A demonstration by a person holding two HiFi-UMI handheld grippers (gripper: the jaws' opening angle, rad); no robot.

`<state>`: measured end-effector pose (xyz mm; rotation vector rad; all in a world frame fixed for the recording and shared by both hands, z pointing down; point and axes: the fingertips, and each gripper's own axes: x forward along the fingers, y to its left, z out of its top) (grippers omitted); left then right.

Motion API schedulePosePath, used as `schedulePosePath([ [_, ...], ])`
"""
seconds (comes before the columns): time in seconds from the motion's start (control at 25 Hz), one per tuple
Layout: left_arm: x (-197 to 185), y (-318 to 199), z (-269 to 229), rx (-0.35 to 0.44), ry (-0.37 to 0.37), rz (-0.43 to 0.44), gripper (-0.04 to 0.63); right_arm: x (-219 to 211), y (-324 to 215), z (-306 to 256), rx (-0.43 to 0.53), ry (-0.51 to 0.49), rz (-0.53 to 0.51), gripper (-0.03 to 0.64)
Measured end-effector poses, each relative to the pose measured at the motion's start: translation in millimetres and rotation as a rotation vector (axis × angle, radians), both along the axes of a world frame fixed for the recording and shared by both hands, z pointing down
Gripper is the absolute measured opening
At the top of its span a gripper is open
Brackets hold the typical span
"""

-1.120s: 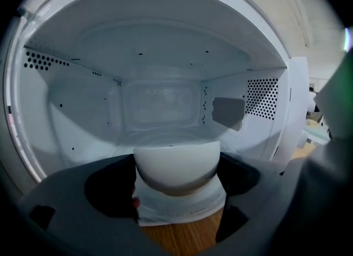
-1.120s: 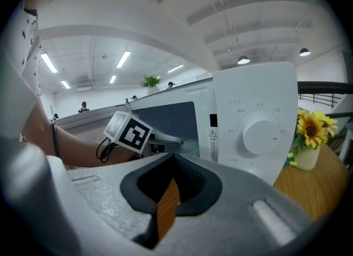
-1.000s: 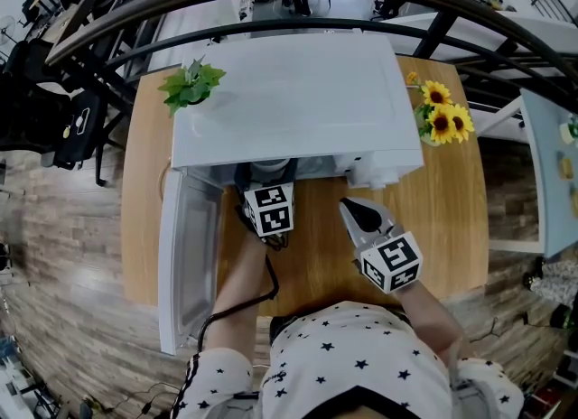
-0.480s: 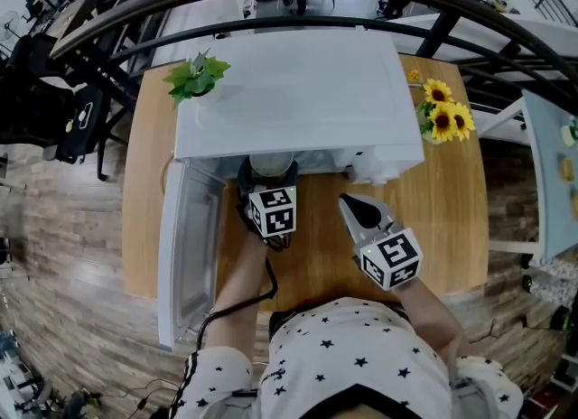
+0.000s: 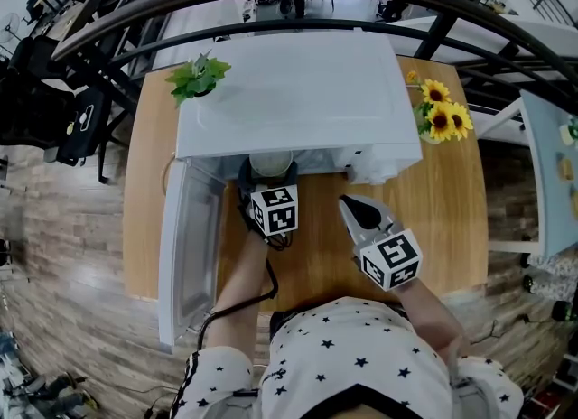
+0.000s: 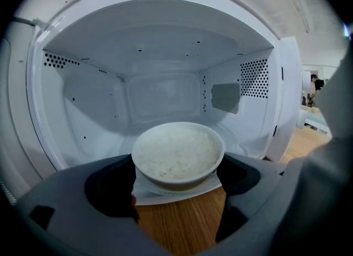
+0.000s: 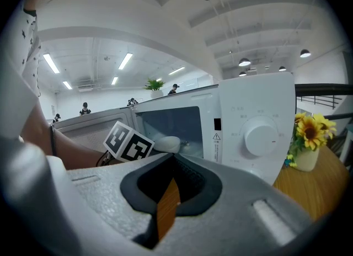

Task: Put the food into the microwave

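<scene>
Left tool (image 5: 268, 176) reaches forward at the mouth of the microwave (image 5: 289, 92), its jaws clamped on either side of the bowl (image 6: 177, 153) of white rice, pads against its wall. To its left the door (image 5: 185, 255) is swung fully out, alongside the person's left forearm and well apart from the tool. The bowl rests on a white sheet (image 6: 165, 191) that pokes out beneath it; I cannot tell whether that is a plate or a napkin. In the head view the bowl sits half under the front edge of the microwave's top, right at the sill. In the left gripper view desk (image 5: 452, 218) wood shows below the sheet's near edge, between the jaws. Behind the bowl the cavity opens wide, both side walls and the back wall well apart from the rim, the ceiling high above it. Right tool (image 5: 352, 209) hovers over the desk near the microwave's front right corner, jaws together, only desk wood showing through the thin slit between them. Ahead of it is the control panel with its dial (image 7: 260, 137). Sunflowers (image 5: 441, 115) stand at the desk's right, beside the microwave.
</scene>
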<state>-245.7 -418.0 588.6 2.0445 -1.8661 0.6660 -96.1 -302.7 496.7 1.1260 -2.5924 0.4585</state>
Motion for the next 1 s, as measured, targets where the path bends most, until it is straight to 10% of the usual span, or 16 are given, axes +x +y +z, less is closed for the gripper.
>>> schedulePosePath([
  [1.0,13.3,100.3,-49.8,0.048,0.100,-0.092,0.437,21.7,68.1,-23.2,0.041,-0.012,-0.079,0.006],
])
